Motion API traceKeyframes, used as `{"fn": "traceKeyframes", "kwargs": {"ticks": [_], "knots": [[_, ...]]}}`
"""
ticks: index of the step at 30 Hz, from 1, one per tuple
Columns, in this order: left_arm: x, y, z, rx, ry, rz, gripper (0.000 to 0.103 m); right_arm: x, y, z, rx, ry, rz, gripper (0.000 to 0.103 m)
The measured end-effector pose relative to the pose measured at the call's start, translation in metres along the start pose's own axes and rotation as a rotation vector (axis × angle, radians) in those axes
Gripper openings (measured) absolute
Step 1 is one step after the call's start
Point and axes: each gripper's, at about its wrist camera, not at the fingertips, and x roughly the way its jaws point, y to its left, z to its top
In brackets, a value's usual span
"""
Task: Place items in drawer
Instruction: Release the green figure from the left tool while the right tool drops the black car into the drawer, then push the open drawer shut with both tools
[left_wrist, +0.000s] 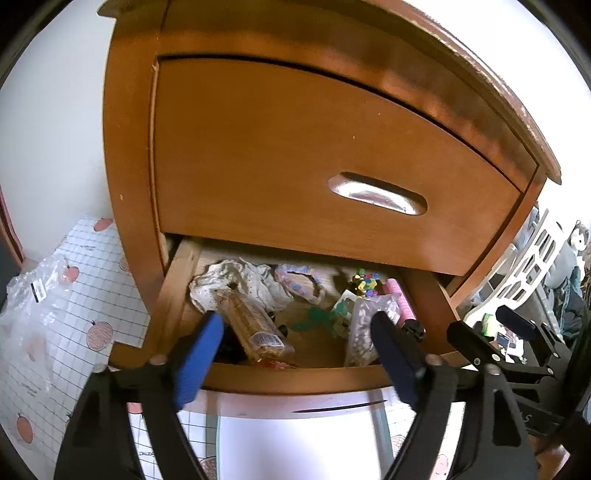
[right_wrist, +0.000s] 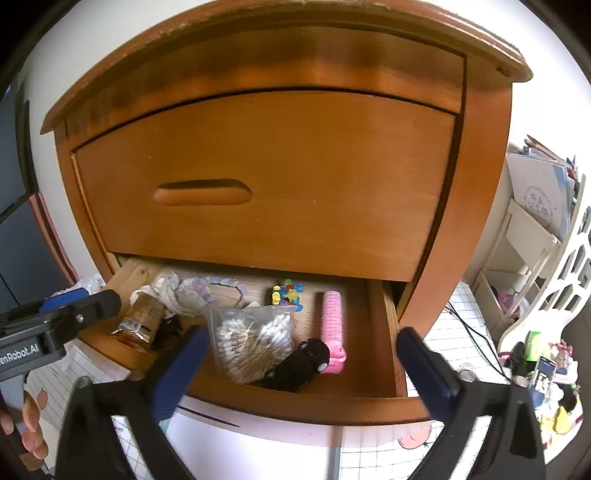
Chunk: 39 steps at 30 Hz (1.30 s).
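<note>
In the pulled-out brown wooden bottom drawer (right_wrist: 384, 332) lie a clear bag of cotton swabs (right_wrist: 251, 343), a little black toy car (right_wrist: 299, 363) and a pink ridged roller (right_wrist: 331, 325). Left gripper (left_wrist: 295, 325) and right gripper (right_wrist: 301, 347) both gape wide, holding nothing.

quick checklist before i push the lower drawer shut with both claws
1. Left claw empty and open: ok.
2. Right claw empty and open: ok.
3. Items below the lower drawer front rim: cannot tell; the cotton swab bag and black toy car sit right at the front.
4. Upper drawer closed, out of the way: ok.
5. Snack packet clear of the front panel: cannot tell.
</note>
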Motion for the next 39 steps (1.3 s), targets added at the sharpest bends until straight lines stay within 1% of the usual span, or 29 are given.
{"fn": "traceKeyframes", "kwargs": {"ticks": [2, 3, 4, 6, 8, 14, 19, 23, 29, 33, 39], "knots": [[-0.001, -0.001, -0.002, 0.005, -0.008, 0.004, 0.086, -0.001, 0.001, -0.001, 0.002, 0.001, 0.004, 0.103], [-0.002, -0.001, -0.002, 0.005, -0.009, 0.007, 0.088, -0.003, 0.001, -0.002, 0.002, 0.001, 0.004, 0.103], [-0.002, -0.001, -0.001, 0.003, -0.011, 0.012, 0.097, -0.003, 0.001, -0.002, 0.003, 0.001, 0.005, 0.103], [-0.005, 0.0, -0.005, 0.001, -0.031, 0.029, 0.103, -0.005, 0.001, -0.004, 0.005, 0.001, 0.006, 0.103], [-0.011, -0.001, -0.008, 0.009, -0.045, 0.034, 0.103, -0.005, 0.002, -0.005, 0.008, 0.003, 0.009, 0.103], [-0.022, -0.002, -0.014, 0.017, -0.055, 0.035, 0.103, -0.011, 0.005, -0.011, 0.009, 0.005, 0.011, 0.103], [-0.032, -0.003, -0.025, 0.024, -0.043, 0.024, 0.103, -0.022, 0.009, -0.018, 0.018, 0.016, 0.019, 0.103], [-0.038, -0.003, -0.038, 0.028, -0.034, 0.02, 0.103, -0.029, 0.011, -0.027, 0.032, 0.047, 0.007, 0.103], [-0.021, 0.0, -0.051, 0.028, 0.031, 0.039, 0.103, -0.024, 0.006, -0.044, 0.082, 0.103, 0.017, 0.103], [-0.011, 0.001, -0.051, 0.021, 0.048, 0.043, 0.103, -0.018, 0.005, -0.048, 0.085, 0.123, 0.015, 0.103], [-0.003, 0.004, -0.048, 0.009, 0.05, 0.048, 0.103, -0.008, 0.006, -0.044, 0.079, 0.134, 0.017, 0.103]]}}
